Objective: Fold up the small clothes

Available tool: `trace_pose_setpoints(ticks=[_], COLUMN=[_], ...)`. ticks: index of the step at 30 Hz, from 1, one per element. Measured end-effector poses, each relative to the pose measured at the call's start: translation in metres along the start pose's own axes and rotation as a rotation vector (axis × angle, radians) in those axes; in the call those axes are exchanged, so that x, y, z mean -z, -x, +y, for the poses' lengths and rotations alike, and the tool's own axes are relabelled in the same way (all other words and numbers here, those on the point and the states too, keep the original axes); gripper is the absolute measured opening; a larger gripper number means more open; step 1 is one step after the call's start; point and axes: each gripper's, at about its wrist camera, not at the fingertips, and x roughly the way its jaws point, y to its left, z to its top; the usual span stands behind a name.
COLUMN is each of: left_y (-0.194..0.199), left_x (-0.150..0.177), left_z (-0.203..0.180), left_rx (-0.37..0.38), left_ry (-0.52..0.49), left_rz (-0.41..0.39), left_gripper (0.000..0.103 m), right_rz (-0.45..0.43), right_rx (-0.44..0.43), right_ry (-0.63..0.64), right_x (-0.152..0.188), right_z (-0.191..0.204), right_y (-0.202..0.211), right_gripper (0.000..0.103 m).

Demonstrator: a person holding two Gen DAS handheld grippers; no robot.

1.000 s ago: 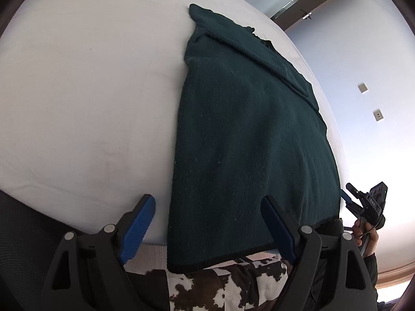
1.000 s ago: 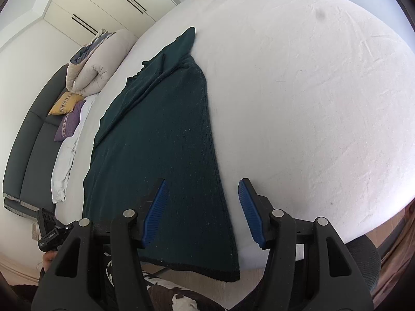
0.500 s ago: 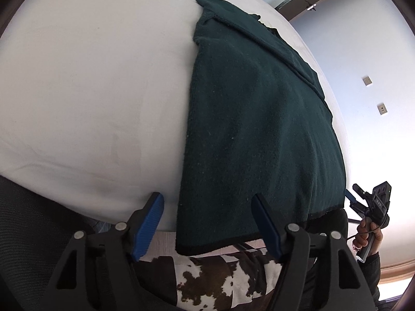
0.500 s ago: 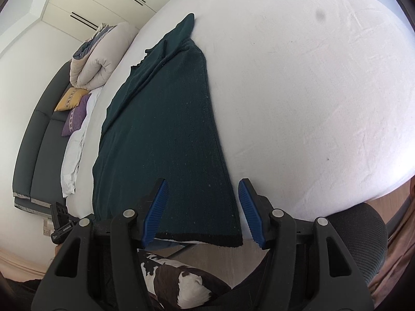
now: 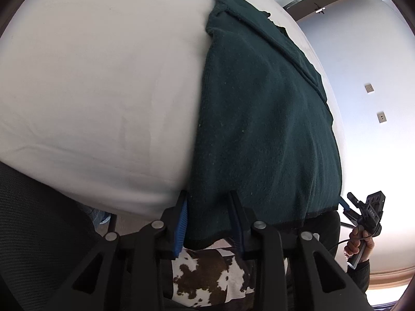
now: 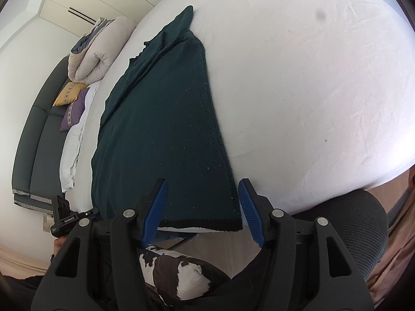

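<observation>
Two tools are at the near hem of the dark green sweater (image 5: 264,119), which lies flat on the white bed (image 5: 98,83) with its hem hanging just over the bed's near edge. The left tool (image 5: 208,220) is closing right now, the sweater's near left corner between its blue pads, the pads hard against the cloth. The right tool (image 6: 201,207) stands about half open, straddling the near right corner of the hem without pressing on it.

The risk is an uneven lift. If the left tool pulls before the right one bites, the hem will skew and drag the sweater sideways across the bed. The right tool's outer pad sits just at the sweater's side edge, so a slight drift could leave it closing on air or only a sliver of knit, which would slip free. Thick, soft knit can also bunch between the pads, so the fold line may come out crooked.
</observation>
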Motion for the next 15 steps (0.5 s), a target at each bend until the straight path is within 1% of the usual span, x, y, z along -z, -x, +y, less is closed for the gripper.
trace_pose_setpoints(ticks=[1,2,9,14,15], left_y=[0.0,0.0,0.006,0.011,0.012], left_x=[0.001,0.001,0.002,0.002,0.002], left_z=[-0.003,-0.004,-0.006,-0.006,-0.005], left_rx=[-0.021,-0.019,0.008,0.031,0.037], left_ry=[-0.017,-0.025,-0.024,-0.017,-0.013], left_rz=[-0.002,0.002,-0.013,-0.026,-0.031], left_gripper=[0.018,0.005,0.005,0.005,0.005], right_rz=[0.003,0.009,0.048,0.078,0.083], right_rx=[0.005,0.012,0.041,0.017,0.009], right_ry=[0.0,0.002,0.011,-0.005,-0.016], right_x=[0.0,0.001,0.002,-0.001,-0.002], right_z=[0.0,0.0,-0.006,-0.011,-0.013], right_y=[0.0,0.0,0.0,-0.007,-0.009], right_gripper=[0.055,0.055,0.055,0.054,0.052])
